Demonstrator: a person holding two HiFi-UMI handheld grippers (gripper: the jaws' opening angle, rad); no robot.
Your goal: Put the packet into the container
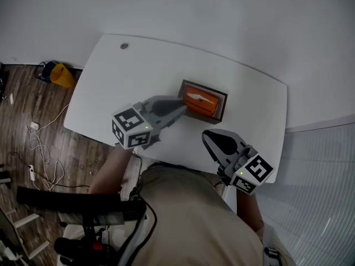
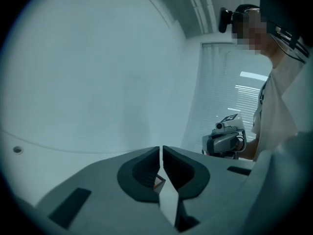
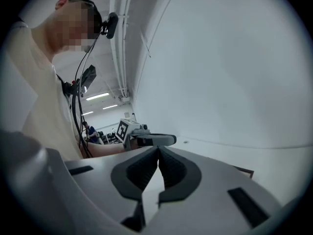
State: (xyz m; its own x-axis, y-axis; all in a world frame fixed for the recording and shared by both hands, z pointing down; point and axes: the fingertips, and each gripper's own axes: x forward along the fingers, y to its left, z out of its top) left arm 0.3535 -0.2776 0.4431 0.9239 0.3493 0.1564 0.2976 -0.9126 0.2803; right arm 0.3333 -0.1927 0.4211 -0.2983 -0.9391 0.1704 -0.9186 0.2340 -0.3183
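Note:
An orange packet [image 1: 198, 101] lies inside a dark rectangular container [image 1: 223, 110] near the middle of the white table [image 1: 138, 76]. My left gripper [image 1: 182, 105] has its tips at the container's left end, right beside the packet. In the left gripper view its jaws [image 2: 161, 148] stand together with only a hairline gap; a sliver of orange [image 2: 157, 182] shows low in that gap, and nothing is pinched at the tips. My right gripper [image 1: 205, 133] hovers near the table's front edge, apart from the container, with its jaws [image 3: 158, 148] shut and empty.
A round cable hole [image 1: 123, 46] sits at the table's far left corner. On the wooden floor to the left are a yellow object [image 1: 62, 75] and loose cables [image 1: 33, 143]. The person's torso fills the near side. A white wall lies behind the table.

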